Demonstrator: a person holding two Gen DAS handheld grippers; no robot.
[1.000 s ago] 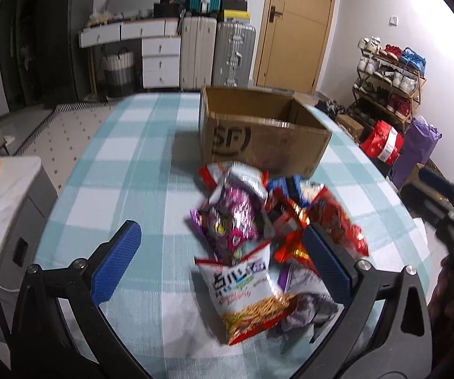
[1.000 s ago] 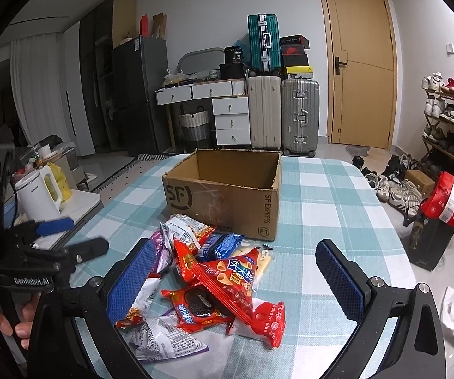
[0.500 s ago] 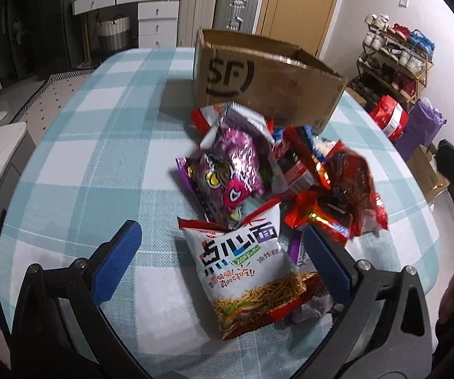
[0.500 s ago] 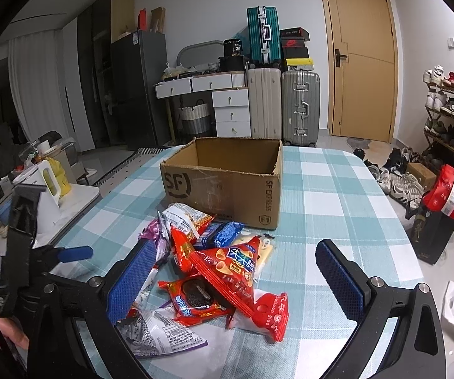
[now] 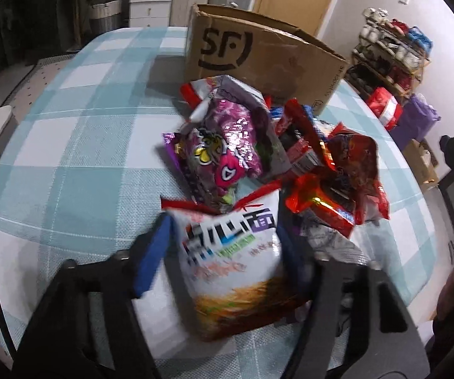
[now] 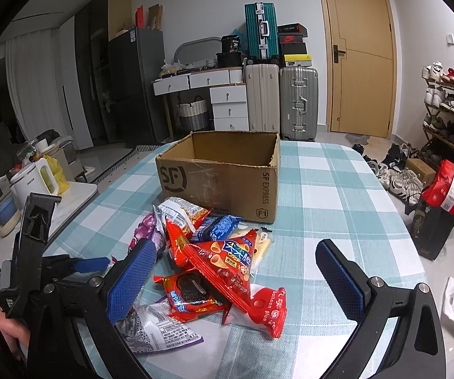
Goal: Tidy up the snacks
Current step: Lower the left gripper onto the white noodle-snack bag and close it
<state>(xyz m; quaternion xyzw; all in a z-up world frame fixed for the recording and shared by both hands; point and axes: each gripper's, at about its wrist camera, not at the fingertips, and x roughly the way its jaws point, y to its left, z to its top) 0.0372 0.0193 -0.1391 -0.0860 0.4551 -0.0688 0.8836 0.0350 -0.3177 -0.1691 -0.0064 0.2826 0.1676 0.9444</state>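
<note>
A pile of snack bags lies on the checked table (image 5: 69, 132) in front of an open cardboard box (image 5: 258, 53) (image 6: 220, 170). Nearest in the left wrist view is a white noodle snack bag (image 5: 230, 259). My left gripper (image 5: 223, 225) is closing on it, and its blue pads (image 5: 151, 252) are against the bag's two sides. Behind it lie a purple bag (image 5: 220, 145) and red bags (image 5: 353, 164). My right gripper (image 6: 234, 244) hangs open over a red crisp bag (image 6: 223, 259) and a red cookie pack (image 6: 192, 287), gripping nothing.
A white kettle (image 6: 37, 180) stands on a side counter at the left. Suitcases (image 6: 296, 101), drawers and a door are behind the table. A shoe rack (image 6: 448, 107) and a red bag (image 6: 448, 186) are at the right. Bare cloth lies right of the pile.
My left gripper has sunk toward the pile and tipped further down. Its jaws have narrowed from wide open onto the white noodle bag. The right gripper has stayed put.
</note>
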